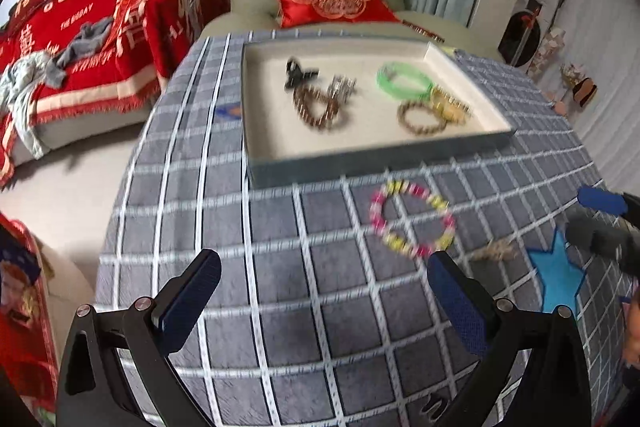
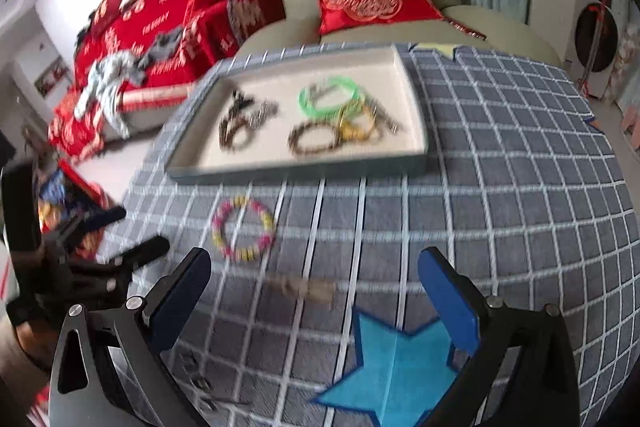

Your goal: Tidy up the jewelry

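A: What lies between the wide-apart fingers of the right hand-held gripper (image 2: 314,281)?

B: A small blurred tan trinket (image 2: 302,287) on the grey checked bench (image 2: 520,187). A pink-and-yellow beaded bracelet (image 2: 243,229) sits beyond, near the shallow grey-rimmed jewelry tray (image 2: 296,169).

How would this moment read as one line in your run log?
left gripper: open, empty | right gripper: open, empty | pink-yellow bracelet: on cloth | tray: holds bracelets

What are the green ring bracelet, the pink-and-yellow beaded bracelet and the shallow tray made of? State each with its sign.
Green ring bracelet: likely glossy translucent plastic or glass; it glows bright and smooth. Pink-and-yellow beaded bracelet: small opaque beads, probably plastic, in separate colour blocks; blur hides detail. Shallow tray: seemingly card or board, with matte grey-blue walls and a soft cream lining.
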A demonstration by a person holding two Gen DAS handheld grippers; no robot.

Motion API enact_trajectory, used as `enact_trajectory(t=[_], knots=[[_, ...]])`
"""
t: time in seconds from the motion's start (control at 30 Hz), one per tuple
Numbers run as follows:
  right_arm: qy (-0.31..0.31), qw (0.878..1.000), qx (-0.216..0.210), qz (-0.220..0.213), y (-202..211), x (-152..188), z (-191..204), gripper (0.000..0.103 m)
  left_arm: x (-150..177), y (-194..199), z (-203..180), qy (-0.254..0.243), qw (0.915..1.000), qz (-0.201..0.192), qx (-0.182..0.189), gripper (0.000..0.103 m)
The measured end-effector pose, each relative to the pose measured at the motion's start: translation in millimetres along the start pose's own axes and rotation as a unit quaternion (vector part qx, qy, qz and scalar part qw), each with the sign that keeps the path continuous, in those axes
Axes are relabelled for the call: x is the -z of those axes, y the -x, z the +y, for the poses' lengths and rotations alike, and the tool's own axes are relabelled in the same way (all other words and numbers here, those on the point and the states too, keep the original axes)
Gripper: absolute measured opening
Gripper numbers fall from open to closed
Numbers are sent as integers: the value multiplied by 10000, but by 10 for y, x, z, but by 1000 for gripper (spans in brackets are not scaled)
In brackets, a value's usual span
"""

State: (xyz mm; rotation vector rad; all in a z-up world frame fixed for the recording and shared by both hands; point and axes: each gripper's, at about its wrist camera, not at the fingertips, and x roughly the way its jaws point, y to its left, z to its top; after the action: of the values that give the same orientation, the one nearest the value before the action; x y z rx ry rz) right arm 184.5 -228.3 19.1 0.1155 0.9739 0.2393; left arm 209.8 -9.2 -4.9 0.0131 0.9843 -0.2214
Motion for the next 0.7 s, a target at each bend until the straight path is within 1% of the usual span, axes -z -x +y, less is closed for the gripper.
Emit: enact_trajectory(t=[0.07, 0.17, 0.27, 0.37, 0.43, 0.5, 0.53, 0.6, 0.7], knots=[[194, 9997, 17, 166, -68, 135, 38, 103, 64, -58, 9, 120, 9998, 140, 35, 103], [600, 9975, 103, 352, -166, 282, 123, 103, 112, -115, 19, 250, 9994, 218, 11, 103], [912, 9949, 97, 429, -229, 330, 173, 103, 122, -129, 5, 312, 9993, 187, -42, 103], [1142, 9925, 131, 406, -295, 336, 188, 102, 105, -127, 0, 347, 9993, 146, -50, 103], [1260, 9912, 94, 385, -340, 331, 198, 97, 89, -135, 11, 332, 9993, 137, -77, 103], [1394, 9893, 62, 424, -399, 323, 216, 87, 74, -153, 24, 330, 9993, 148, -106, 103], [1491, 9878, 57, 450, -435, 318, 230, 84, 72, -163, 36, 345, 9992, 165, -108, 103], [1650, 9850, 69, 495, -497, 316, 270, 72, 68, -189, 57, 393, 9990, 192, -103, 103], [1867, 9809, -6, 538, -584, 297, 311, 65, 63, -222, 60, 351, 9991, 224, -102, 103]])
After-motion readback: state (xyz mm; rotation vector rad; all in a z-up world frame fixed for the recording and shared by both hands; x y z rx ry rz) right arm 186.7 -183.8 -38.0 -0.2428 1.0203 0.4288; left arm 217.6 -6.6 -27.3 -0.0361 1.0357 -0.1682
